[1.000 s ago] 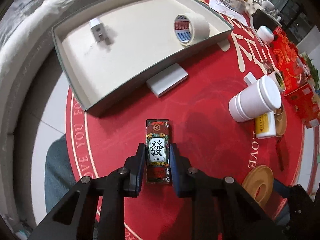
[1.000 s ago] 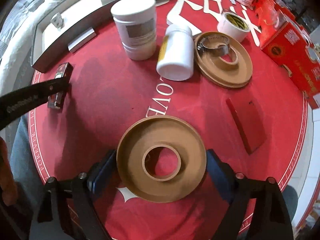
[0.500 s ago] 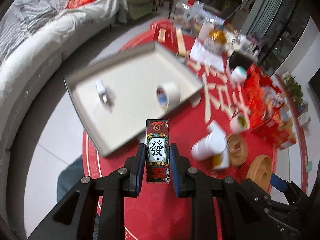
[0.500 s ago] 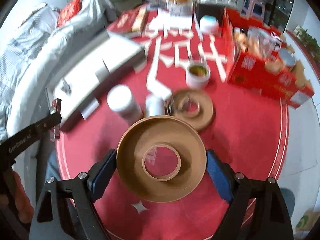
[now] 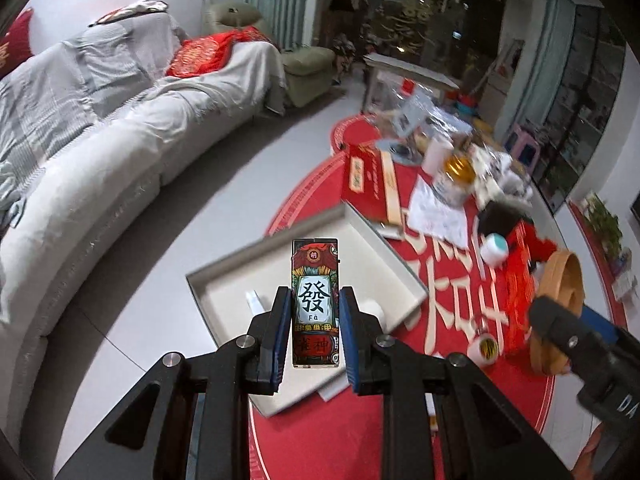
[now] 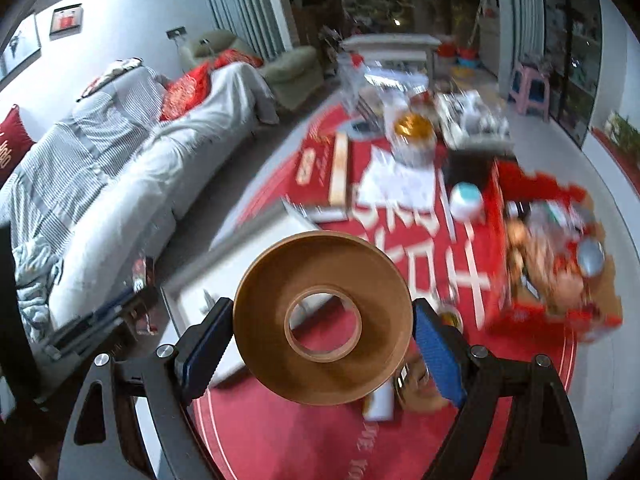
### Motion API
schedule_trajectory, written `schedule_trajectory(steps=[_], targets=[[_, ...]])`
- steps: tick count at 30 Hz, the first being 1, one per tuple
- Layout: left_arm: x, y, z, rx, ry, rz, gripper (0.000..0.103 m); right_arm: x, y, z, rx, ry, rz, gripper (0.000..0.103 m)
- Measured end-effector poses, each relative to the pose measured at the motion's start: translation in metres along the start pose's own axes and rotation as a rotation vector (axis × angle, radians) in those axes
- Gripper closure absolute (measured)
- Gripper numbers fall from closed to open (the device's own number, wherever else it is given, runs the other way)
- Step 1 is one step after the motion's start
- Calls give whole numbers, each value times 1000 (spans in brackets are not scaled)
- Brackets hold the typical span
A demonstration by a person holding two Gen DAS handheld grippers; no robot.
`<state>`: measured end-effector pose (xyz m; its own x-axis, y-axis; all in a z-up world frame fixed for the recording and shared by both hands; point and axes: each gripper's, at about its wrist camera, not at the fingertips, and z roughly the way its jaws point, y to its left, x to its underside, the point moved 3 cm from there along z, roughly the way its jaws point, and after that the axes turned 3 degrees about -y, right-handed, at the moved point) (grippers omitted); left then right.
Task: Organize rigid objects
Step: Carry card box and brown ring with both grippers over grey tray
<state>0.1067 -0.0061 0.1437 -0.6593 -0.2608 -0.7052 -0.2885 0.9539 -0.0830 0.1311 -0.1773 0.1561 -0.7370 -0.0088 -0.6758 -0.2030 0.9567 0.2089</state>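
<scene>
the left claw [image 5: 314,334] is clamped on a lighter [image 5: 315,304] — a slim upright box printed with a mahjong tile design, its blue pads pressing its two long sides. it is held in the air above the tray [image 5: 224,280], a shallow white-lined box with grey walls that sits at the edge of the red counter [image 5: 360,440]. inside the tray, just left of the lighter in the left view, a small white thing [image 5: 253,300] shows; another white shape [image 5: 374,310] peeks out at the lighter's right, too hidden to name.

the right claw [image 6: 322,338] is clamped on a brown disc [image 6: 324,320], a wide round piece with a raised ring around a centre hole; the blue pads grip its rim on both sides. the disc is lifted off the counter and tilted toward the camera, and in the right view it hangs over the tray's [image 6: 224,280] near corner. in the left view the same disc [image 5: 560,280] appears to the right of the tray, seen edge-on, with the right claw's dark body below it.

beyond the tray the counter carries blurred clutter — a gold-lidded jar [image 6: 412,130], a white tub with a teal lid [image 6: 466,198], a red carton [image 6: 552,272] and white paper [image 6: 396,182]. left of the tray, past the grey floor, stands a sofa [image 5: 100,152] under a pale cover with a red cushion [image 5: 208,50].
</scene>
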Motion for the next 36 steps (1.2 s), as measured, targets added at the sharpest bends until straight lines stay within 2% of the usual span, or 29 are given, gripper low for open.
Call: schedule_trajectory(steps=[7,14,22,36], targets=[[-28,16,9,-62,-43,-29,77,-45,33,16,-33,-19,-32,15],[-37,38,39,-145,-49,-47,77,-61,60,47,-39,6,-71,15],[-21,48,77,-162,6,-53,77,-47,74,90,-8,68,-122,15],[11,51,148,-144,153,-67,77,-16,56,173,37,232,-94,15]])
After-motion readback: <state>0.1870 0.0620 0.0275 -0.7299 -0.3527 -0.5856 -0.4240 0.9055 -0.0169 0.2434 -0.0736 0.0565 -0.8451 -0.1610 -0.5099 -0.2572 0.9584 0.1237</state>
